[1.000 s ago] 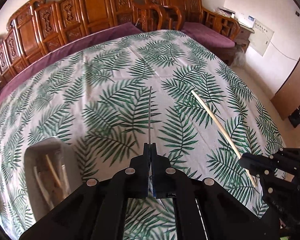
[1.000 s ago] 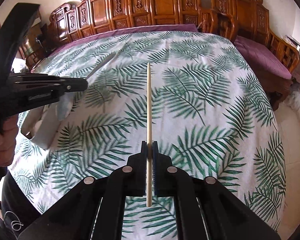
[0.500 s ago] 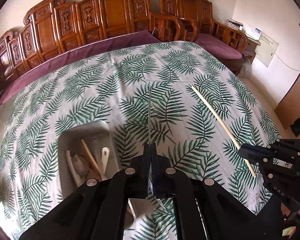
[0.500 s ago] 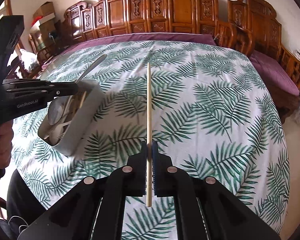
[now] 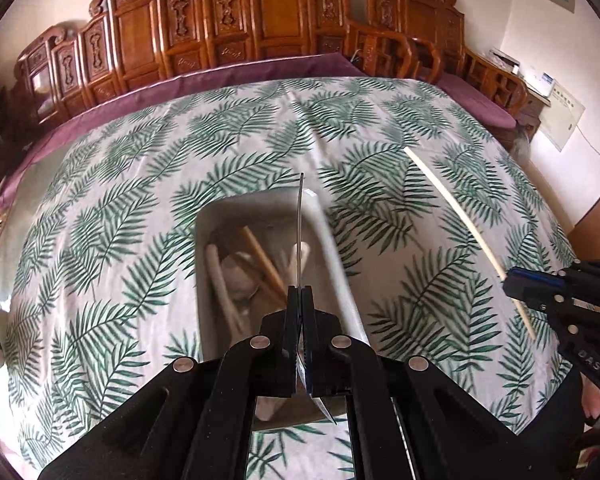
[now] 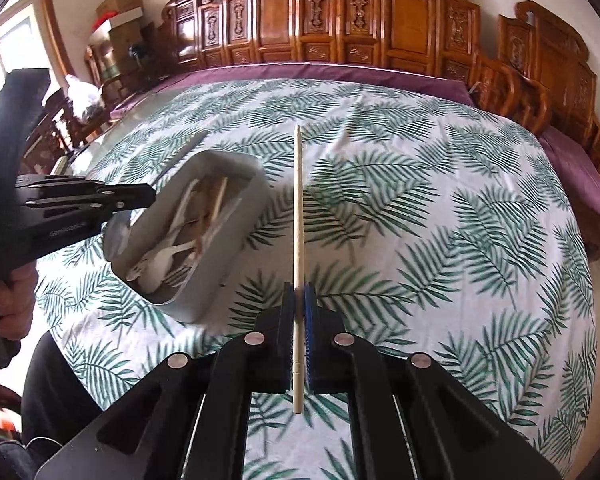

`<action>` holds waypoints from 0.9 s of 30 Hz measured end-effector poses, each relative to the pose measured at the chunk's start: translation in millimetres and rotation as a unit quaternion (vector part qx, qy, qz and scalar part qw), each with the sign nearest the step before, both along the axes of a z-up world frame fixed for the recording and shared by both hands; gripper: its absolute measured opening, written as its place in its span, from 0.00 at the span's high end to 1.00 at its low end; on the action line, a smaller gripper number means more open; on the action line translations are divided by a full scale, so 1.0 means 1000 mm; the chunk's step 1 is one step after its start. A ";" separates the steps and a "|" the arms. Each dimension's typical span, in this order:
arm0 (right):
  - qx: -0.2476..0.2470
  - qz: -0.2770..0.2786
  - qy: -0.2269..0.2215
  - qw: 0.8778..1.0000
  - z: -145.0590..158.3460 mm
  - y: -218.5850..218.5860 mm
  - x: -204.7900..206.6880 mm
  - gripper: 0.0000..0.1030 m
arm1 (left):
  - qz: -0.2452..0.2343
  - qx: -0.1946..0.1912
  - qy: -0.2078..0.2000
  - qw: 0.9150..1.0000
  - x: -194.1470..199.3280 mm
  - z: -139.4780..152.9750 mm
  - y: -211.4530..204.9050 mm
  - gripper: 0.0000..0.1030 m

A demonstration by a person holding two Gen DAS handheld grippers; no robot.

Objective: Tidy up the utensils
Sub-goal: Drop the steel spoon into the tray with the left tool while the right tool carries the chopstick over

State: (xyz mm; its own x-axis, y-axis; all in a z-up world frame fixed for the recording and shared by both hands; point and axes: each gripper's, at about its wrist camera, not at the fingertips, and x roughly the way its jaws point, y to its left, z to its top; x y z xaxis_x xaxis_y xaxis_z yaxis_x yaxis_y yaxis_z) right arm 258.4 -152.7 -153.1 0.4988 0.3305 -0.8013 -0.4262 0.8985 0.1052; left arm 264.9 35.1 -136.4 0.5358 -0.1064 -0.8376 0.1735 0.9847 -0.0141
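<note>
**Both grippers swing over the tray, utensils in hand**

Nearest the lens, the left gripper (image 5: 300,300) has its fingers pressed together on a thin metal utensil (image 5: 300,232), seen edge-on, its handle running forward over the open tray (image 5: 340,264); whether it is a knife or a spoon cannot be told. A second ago that tray sat low at the left edge of the left wrist view; now it lies directly under the utensil. The shift suggests the drop-off is close, with the release not yet made.

The right gripper (image 6: 299,300) pinches a pale wooden chopstick (image 6: 298,216) near its butt end, the tip pointing away across the leaf-print cloth (image 6: 440,208). In its view the tray has slid in from the left edge and now sits just left of the chopstick, though not yet beneath it.

Both grippers tilt steeply downward, side by side. The person's left hand (image 6: 8,300) wraps its gripper's handle at the frame's left edge.

Inside the tray lie white spoons (image 6: 168,256) and another chopstick (image 5: 264,260), blurred. Carved wooden chairs (image 6: 340,24) line the far side of the table.
</note>
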 end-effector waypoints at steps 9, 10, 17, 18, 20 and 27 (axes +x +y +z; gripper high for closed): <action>-0.011 0.029 0.003 1.000 0.000 0.030 -0.007 0.94 | 0.023 -0.004 0.024 0.999 0.012 -0.024 0.023 0.99; -0.012 0.030 0.004 0.999 0.001 0.031 -0.008 0.94 | 0.023 -0.003 0.026 0.999 0.012 -0.027 0.024 0.99; -0.013 0.038 0.006 0.999 0.001 0.040 -0.010 0.94 | 0.026 -0.011 0.027 0.999 0.010 -0.032 0.026 0.99; -0.013 0.039 0.006 0.999 0.001 0.041 -0.010 0.94 | 0.026 -0.013 0.025 0.999 0.009 -0.030 0.027 0.98; -0.012 0.042 0.007 0.999 0.001 0.046 -0.010 0.94 | 0.028 -0.014 0.020 0.999 0.006 -0.026 0.030 0.98; 0.005 0.048 0.022 0.999 -0.004 0.071 0.000 0.94 | 0.047 -0.026 -0.004 0.999 -0.011 -0.007 0.053 0.92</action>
